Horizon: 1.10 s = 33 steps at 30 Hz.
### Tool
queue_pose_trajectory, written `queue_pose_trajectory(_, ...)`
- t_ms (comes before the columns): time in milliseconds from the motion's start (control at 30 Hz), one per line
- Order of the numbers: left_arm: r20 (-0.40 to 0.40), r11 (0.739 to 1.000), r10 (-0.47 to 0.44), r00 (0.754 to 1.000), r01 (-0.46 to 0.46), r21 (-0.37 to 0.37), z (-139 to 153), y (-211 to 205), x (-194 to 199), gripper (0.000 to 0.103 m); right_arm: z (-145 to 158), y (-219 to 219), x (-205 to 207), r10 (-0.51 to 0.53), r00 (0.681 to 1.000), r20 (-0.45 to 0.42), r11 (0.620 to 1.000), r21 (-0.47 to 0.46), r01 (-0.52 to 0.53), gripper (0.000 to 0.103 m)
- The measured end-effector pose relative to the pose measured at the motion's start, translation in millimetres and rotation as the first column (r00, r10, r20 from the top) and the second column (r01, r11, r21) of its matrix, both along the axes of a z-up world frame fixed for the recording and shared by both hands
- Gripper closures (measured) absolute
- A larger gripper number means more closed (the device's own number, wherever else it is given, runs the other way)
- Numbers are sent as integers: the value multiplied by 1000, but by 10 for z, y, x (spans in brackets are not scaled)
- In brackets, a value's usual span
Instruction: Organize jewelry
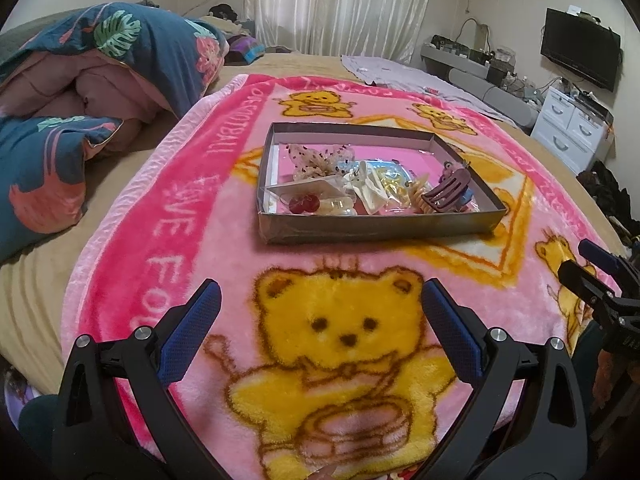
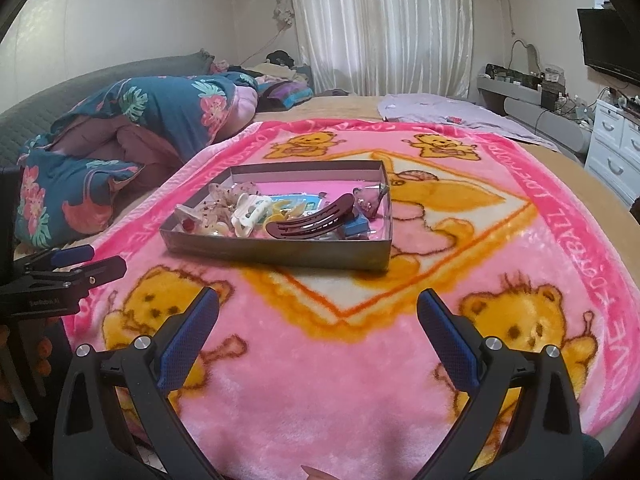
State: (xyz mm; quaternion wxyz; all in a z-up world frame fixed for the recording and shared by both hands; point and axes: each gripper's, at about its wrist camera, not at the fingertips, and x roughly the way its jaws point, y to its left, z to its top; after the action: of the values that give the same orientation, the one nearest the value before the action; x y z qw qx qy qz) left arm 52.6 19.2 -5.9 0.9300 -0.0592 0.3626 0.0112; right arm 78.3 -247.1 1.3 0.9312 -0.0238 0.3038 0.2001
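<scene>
Nearest the cameras, the left gripper [image 1: 320,292] hangs low over the pink bear blanket [image 1: 168,248], its jaws spread wide with nothing between them, a yellow bear showing in the gap. The right gripper [image 2: 318,300] hovers the same way, jaws wide apart and empty, over bare pink pile between two printed bears. Each tool shows at the edge of the other's view, side by side and apart.

Just beyond both, well clear of the fingertips, a shallow grey tray [image 2: 280,250] rests flat on the blanket. Inside it the jewelry and hair pieces lie heaped toward the near wall: a dark maroon claw clip [image 2: 310,222], a white hair clip [image 2: 248,210], a red bead piece [image 1: 304,204] on a clear card, and a sheer speckled bow [image 1: 308,158]. The far half of the tray floor is bare pink.

To the left lies a folded blue floral quilt [image 1: 52,92]. Farther off, a lilac cloth [image 2: 444,114] lies on the tan bed. White curtains [image 2: 380,24] hang along the far wall, and a white drawer unit [image 1: 568,124] stands at right under a wall television [image 1: 580,48].
</scene>
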Motion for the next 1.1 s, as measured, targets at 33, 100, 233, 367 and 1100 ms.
queue_pose_trajectory(33,0,1000,2,1000,-2,-1,2,4,2,9,-1,0,0,0,1000,0,1000,-1,0,4)
queue_pose_trajectory(100,-5,1000,8,1000,-8,-10,-1,19,8,9,0,-1,-1,-1,1000,0,1000,0,1,4)
queue_pose_trajectory(233,-6,1000,14,1000,-14,-2,16,24,1,9,0,-2,-2,-1,1000,1,1000,0,1,4)
queue_pose_trajectory(367,-7,1000,14,1000,-14,-5,15,25,1,9,-1,-1,-2,1,1000,1,1000,-1,-1,4)
queue_pose_trajectory(1100,-5,1000,13,1000,-13,6,43,22,-14,9,-1,1,-6,-1,1000,-2,1000,0,1,4)
